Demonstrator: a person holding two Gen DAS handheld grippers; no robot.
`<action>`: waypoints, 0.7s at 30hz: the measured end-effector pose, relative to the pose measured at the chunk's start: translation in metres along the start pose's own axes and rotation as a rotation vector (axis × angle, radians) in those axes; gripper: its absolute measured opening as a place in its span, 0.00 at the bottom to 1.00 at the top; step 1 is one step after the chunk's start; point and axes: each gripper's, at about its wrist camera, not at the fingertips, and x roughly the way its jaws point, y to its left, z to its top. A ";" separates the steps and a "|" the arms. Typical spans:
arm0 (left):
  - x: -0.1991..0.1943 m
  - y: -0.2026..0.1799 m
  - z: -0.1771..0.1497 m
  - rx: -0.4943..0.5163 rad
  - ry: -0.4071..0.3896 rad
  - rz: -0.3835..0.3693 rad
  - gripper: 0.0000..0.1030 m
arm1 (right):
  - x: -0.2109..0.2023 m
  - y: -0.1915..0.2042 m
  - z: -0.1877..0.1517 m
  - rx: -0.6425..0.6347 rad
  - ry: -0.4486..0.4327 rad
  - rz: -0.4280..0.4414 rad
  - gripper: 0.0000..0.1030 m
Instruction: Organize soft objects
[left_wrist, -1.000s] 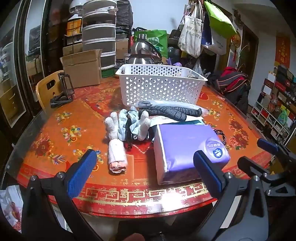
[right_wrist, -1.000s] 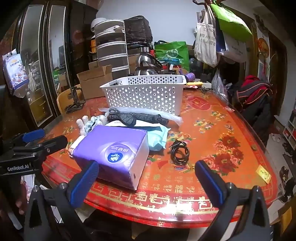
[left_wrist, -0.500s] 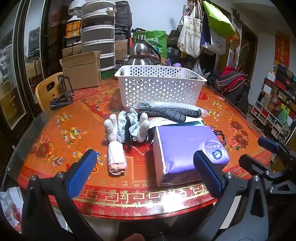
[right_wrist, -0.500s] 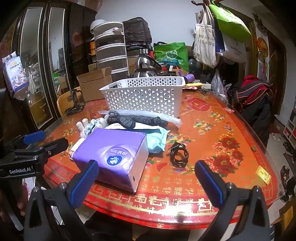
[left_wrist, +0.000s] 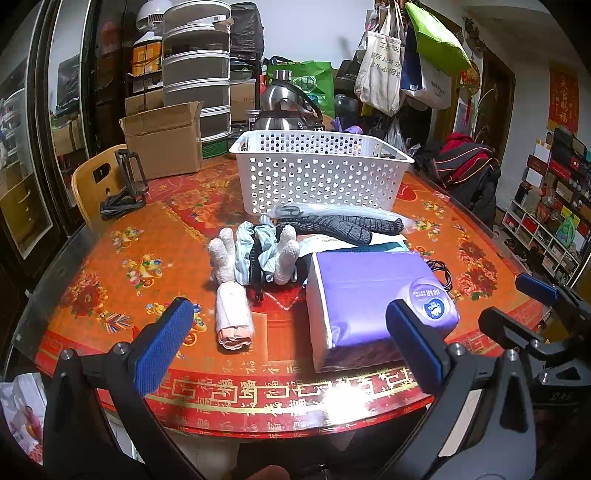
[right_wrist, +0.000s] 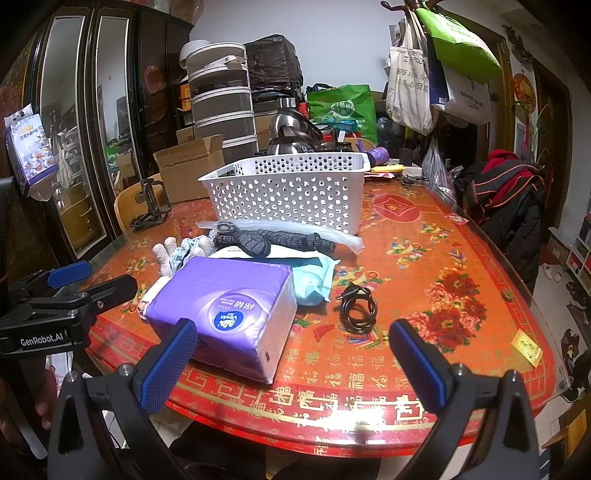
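Right now I hold both the left gripper (left_wrist: 291, 347) and right gripper (right_wrist: 293, 360) spread wide, empty. Low centre-right, the purple tissue pack (left_wrist: 373, 295) looks slippery; a shallow pinch could drop it short of the white perforated basket (left_wrist: 321, 173).

You get sharp, evenly lit frames; overhead light glares off the glossy desk (left_wrist: 332, 397) front edge; fisheye corners go black.

Tissue pack (left_wrist: 373, 295) lies before basket (left_wrist: 317, 173), socks (left_wrist: 255, 254) to its left.
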 end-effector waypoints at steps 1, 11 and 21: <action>0.000 0.000 0.000 -0.001 0.000 -0.001 1.00 | 0.000 0.000 0.000 0.001 0.000 0.001 1.00; -0.001 0.001 0.001 -0.003 -0.004 0.001 1.00 | 0.000 0.001 0.000 -0.001 -0.001 0.002 1.00; -0.001 0.004 0.002 -0.007 0.000 -0.004 1.00 | 0.000 0.000 0.001 0.001 -0.001 0.003 1.00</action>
